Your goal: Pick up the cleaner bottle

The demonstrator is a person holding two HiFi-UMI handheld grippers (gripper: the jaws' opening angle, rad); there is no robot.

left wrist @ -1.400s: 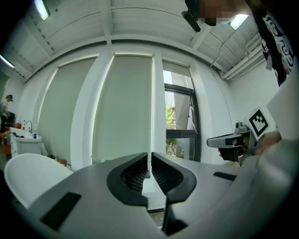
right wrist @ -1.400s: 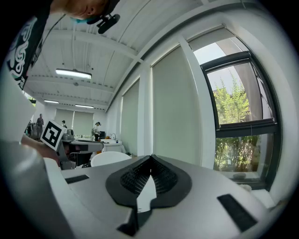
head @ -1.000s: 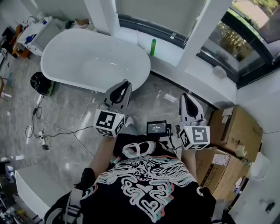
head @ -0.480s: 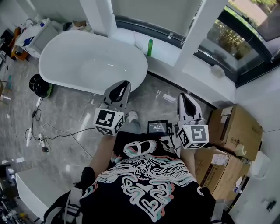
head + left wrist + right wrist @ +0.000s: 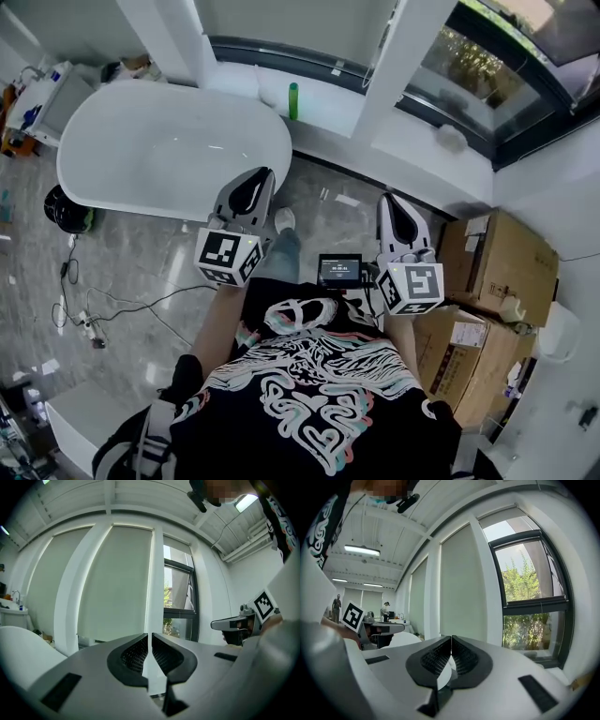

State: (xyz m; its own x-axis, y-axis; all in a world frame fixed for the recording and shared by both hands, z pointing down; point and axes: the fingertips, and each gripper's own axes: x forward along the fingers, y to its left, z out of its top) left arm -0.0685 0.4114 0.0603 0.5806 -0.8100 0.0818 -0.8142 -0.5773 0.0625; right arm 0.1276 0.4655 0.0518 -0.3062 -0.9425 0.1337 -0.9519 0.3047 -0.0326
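Well, the left claw (image 5: 261,180) and right claw (image 5: 390,206) are both closed, empty, well apart from the green cleaner bottle (image 5: 292,100) standing upright on the window ledge (image 5: 330,101) beyond the bathtub (image 5: 169,150).

The bathtub (image 5: 141,155) looked glossy; the floor (image 5: 141,234), polished stone; the boxes (image 5: 516,253), matt cardboard; the left gripper (image 5: 150,638), matt plastic.

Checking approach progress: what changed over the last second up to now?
The person stepped toward the window: in the head view the white oval bathtub and the green cleaner bottle slid left, and the white shoe moved forward between the tongs. Nothing was grasped or released. Unchanged: the left tongs and right tongs are shut and empty, and the bottle stands upright on the white window ledge.
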